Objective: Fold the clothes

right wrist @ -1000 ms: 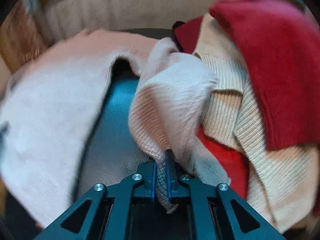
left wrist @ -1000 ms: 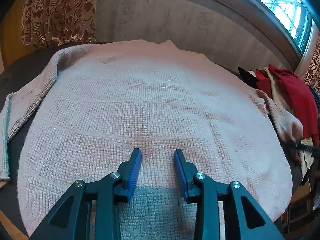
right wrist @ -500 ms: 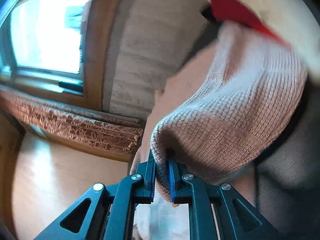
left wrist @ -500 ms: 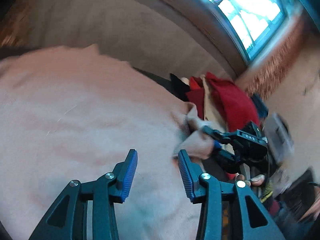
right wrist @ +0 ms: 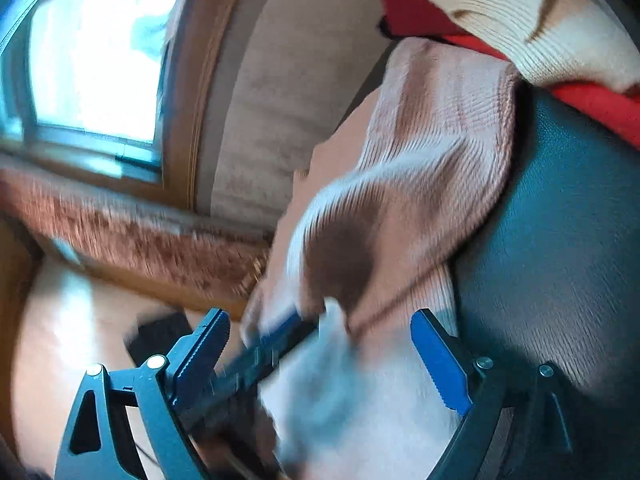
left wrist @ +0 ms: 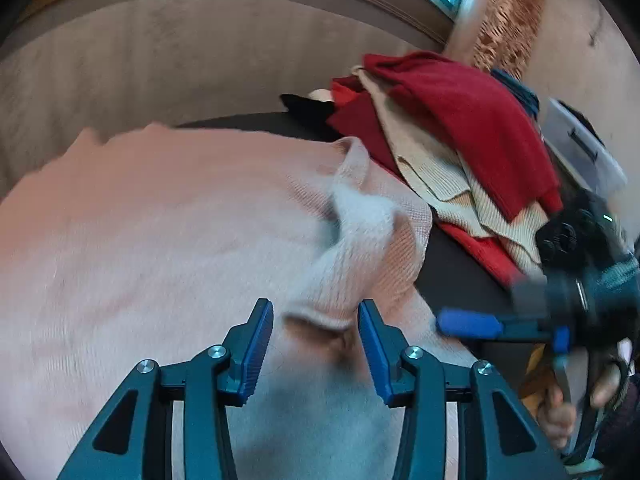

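A pale pink knit sweater lies spread on a dark surface. Its right sleeve is folded in over the body, the cuff end lying between my left fingers. My left gripper is open just above that sleeve end. My right gripper is open wide, with the sleeve lying loose in front of it. In the left wrist view the right gripper shows at the right, blurred. A left finger crosses the right wrist view.
A pile of red and cream knitwear lies at the right of the sweater, also in the right wrist view. The dark surface shows beside the sleeve. A wall, window and patterned curtain stand behind.
My right gripper carried the sleeve over the sweater body, then opened and let it go. My left gripper swung right toward the sleeve end and stayed open.
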